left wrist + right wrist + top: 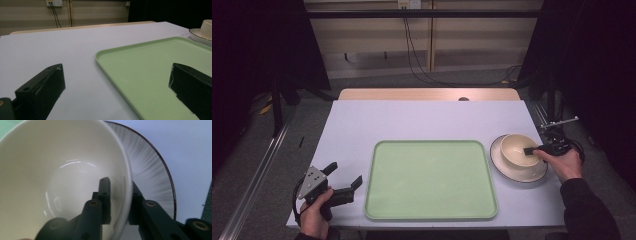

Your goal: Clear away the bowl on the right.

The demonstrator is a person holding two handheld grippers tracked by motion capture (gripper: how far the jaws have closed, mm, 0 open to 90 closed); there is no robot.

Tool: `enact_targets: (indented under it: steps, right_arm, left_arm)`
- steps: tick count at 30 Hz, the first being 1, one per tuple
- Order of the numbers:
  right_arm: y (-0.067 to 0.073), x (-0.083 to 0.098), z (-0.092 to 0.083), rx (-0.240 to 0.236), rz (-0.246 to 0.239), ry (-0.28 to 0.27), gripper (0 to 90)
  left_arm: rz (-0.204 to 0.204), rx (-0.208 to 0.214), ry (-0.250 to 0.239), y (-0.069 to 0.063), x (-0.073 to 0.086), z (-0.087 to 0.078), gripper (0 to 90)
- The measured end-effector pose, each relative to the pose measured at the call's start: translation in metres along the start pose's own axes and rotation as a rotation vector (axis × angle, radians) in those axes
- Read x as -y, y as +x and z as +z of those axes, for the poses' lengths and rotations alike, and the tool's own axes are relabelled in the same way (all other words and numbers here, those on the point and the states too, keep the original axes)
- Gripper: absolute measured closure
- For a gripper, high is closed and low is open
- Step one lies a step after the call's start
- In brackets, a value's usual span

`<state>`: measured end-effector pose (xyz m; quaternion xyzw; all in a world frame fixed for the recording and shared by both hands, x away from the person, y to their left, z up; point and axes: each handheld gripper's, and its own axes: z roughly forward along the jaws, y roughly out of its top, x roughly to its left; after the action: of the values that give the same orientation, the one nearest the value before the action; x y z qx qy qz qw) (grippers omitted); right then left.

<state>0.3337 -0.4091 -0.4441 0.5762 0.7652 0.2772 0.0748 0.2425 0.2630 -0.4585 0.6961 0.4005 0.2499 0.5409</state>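
A cream bowl (517, 148) stands on a white plate (523, 177) with a dark rim, at the right of the table. My right gripper (530, 150) is shut on the bowl's near-right rim. In the right gripper view one jaw is inside the bowl (62, 170) and the other outside, over the plate (150, 170), with the wall pinched at the gripper (119, 185). My left gripper (346, 173) is held open near the table's front left corner, nothing between its jaws. The left gripper view has the gripper (117, 72) facing the tray's left edge.
A large pale green tray (429, 180) lies bare in the middle of the white table (422, 120), between the two grippers. The left gripper view shows the tray (150, 65), with bowl (207, 28) and plate (198, 35) at its far right. Dark floor surrounds the table.
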Motion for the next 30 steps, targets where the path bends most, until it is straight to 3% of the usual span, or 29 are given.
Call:
enact_targets:
  steps: [12,26,30]
  right_arm:
    - [0.0015,-0.0014,-0.0007,-0.009,0.030,0.000,83.5]
    - [-0.0029,0.0021,-0.0040,-0.059,0.040,-0.034,84.4]
    - [-0.0035,0.0032,-0.0071,-0.021,0.061,-0.058,84.5]
  left_arm:
    - [-0.004,-0.002,0.000,-0.0002,0.0002,0.0001,0.5]
    - [0.010,-0.004,0.003,0.0002,-0.0003,-0.0008,0.5]
    - [0.013,0.000,0.004,0.0000,-0.0004,-0.0007,0.5]
